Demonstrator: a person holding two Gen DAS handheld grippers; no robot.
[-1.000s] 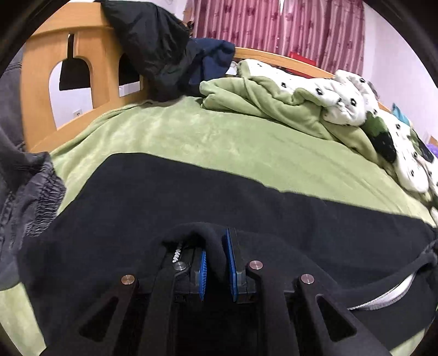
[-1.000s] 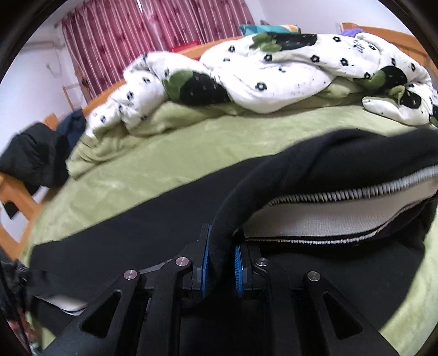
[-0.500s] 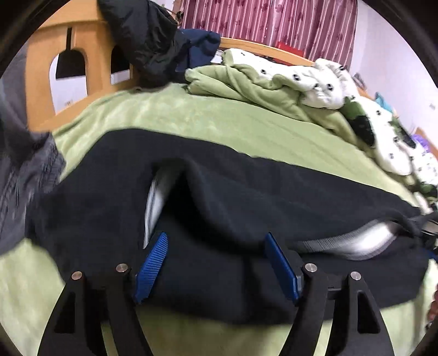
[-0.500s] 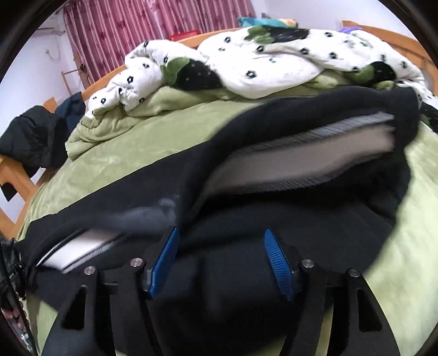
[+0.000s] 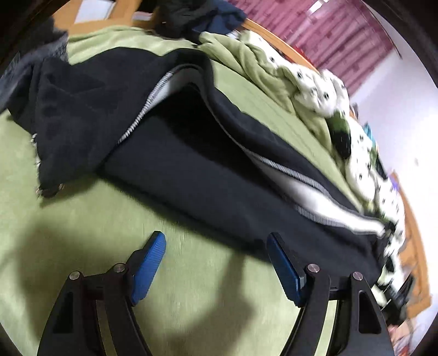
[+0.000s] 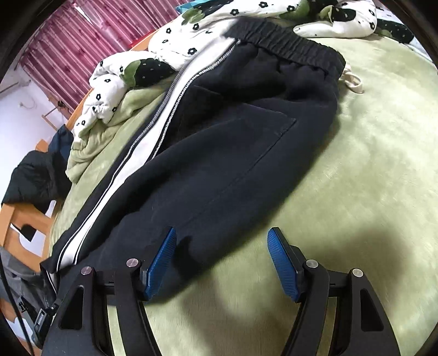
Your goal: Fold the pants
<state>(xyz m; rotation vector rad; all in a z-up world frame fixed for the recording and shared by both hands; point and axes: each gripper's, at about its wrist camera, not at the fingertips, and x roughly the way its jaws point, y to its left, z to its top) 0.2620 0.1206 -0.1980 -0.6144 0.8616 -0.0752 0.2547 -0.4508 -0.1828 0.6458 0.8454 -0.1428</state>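
Observation:
Black pants (image 6: 219, 153) with a white side stripe (image 6: 164, 109) lie folded lengthwise on the green bedspread (image 6: 356, 191), elastic waistband (image 6: 287, 41) at the far end. In the left wrist view the pants (image 5: 205, 169) run diagonally, the leg ends bunched at the left. My left gripper (image 5: 216, 263) is open and empty, just short of the pants' near edge. My right gripper (image 6: 221, 260) is open and empty, its left pad (image 6: 161, 260) over the pants' near edge.
A white flowered quilt (image 6: 246, 16) and a green blanket (image 5: 254, 63) are piled along the far side. Dark clothes (image 6: 35, 175) hang on the wooden bed frame (image 6: 24, 219). A grey garment (image 5: 35, 52) lies by the leg ends. Maroon curtains (image 6: 68, 54) hang behind.
Both grippers were shut on pants fabric a second ago, then opened and let it drop. Both have since pulled back toward the near side and the pants now lie flat.

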